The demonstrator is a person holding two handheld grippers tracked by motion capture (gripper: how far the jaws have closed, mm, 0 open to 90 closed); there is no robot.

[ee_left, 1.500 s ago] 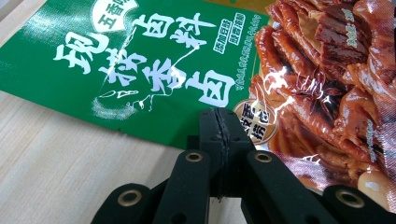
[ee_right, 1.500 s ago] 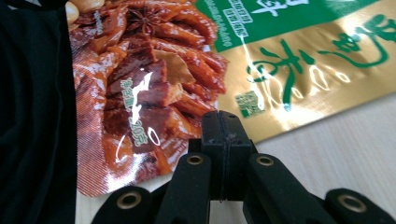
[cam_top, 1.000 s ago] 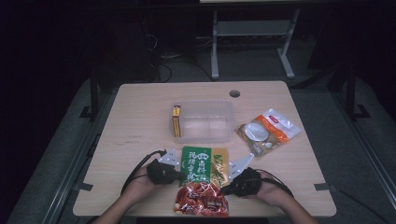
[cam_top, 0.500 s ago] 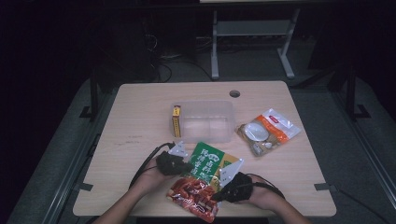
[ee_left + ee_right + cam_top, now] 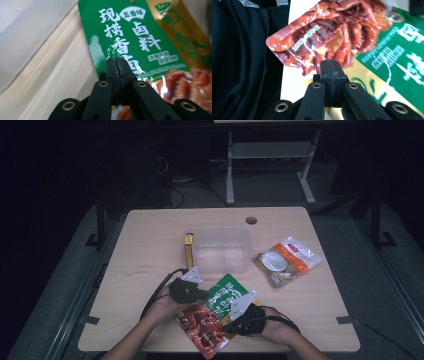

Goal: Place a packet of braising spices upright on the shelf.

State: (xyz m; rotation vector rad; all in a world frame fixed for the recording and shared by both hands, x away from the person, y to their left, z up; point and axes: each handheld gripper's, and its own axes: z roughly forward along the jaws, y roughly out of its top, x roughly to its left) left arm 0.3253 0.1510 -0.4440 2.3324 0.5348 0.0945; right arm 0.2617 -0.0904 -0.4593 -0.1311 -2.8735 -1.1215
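Note:
A flat seasoning packet [image 5: 216, 312], green with white lettering at one end and red with pictured meat at the other, is held between both grippers near the table's front edge. It lies slanted, green end toward the far right. My left gripper [image 5: 199, 295] is shut on its left edge; in the left gripper view the packet [image 5: 140, 37] runs out beyond the pressed-together jaws of the left gripper [image 5: 117, 65]. My right gripper [image 5: 229, 322] is shut on the opposite edge; in the right gripper view its jaws [image 5: 331, 67] pinch the packet [image 5: 332, 32] at the red part.
A clear plastic container [image 5: 220, 251] stands mid-table just beyond the packet, with a narrow yellow box [image 5: 189, 250] against its left side. A white and orange pouch [image 5: 286, 262] lies to the right. A cable hole [image 5: 251, 220] sits near the table's far edge.
The packet has turned from square-on to slanted, its green end swinging toward the far right. Both hands shifted with it, the left one farther from the front edge.

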